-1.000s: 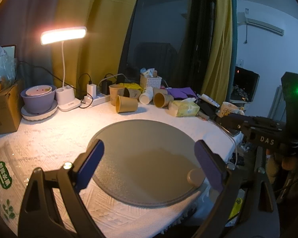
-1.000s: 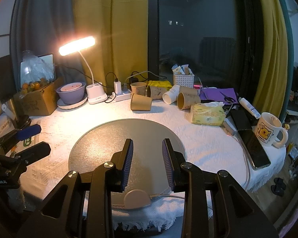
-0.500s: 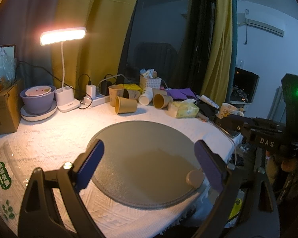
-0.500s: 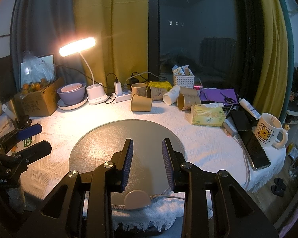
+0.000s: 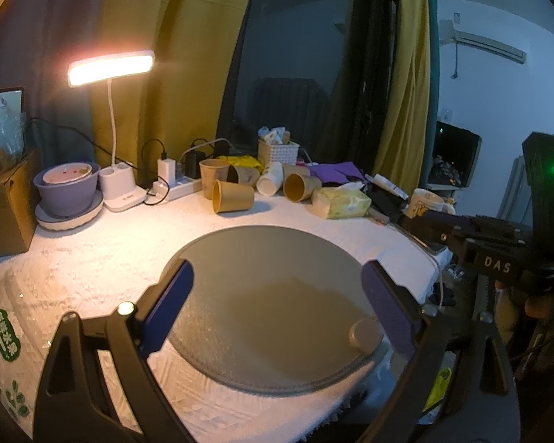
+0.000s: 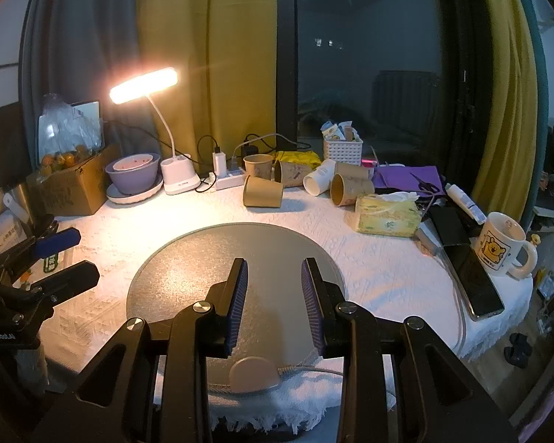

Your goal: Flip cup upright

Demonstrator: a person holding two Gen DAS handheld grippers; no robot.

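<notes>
A brown paper cup [image 5: 232, 196] [image 6: 262, 192] lies on its side on the white tablecloth beyond the round grey mat [image 5: 262, 295] [image 6: 188, 269]. More paper cups [image 6: 351, 186] lie or stand behind it. My left gripper [image 5: 277, 288] is open wide and empty, above the near part of the mat, well short of the cup. My right gripper [image 6: 274, 280] is open partway and empty, over the mat's near edge. Each gripper shows in the other's view, the right one [image 5: 439, 227] and the left one [image 6: 62, 254].
A lit desk lamp [image 6: 173, 170], a purple bowl on a plate [image 6: 133, 173], a cardboard box [image 6: 70, 184] and a power strip [image 6: 229, 181] stand at the back left. A tissue pack [image 6: 386, 214], a phone [image 6: 476, 277], a bear mug [image 6: 502, 245] and a white basket [image 6: 341, 147] are at the right.
Both views have drawn back very slightly from the table. Both grippers keep the same opening and nothing on the table has moved.
</notes>
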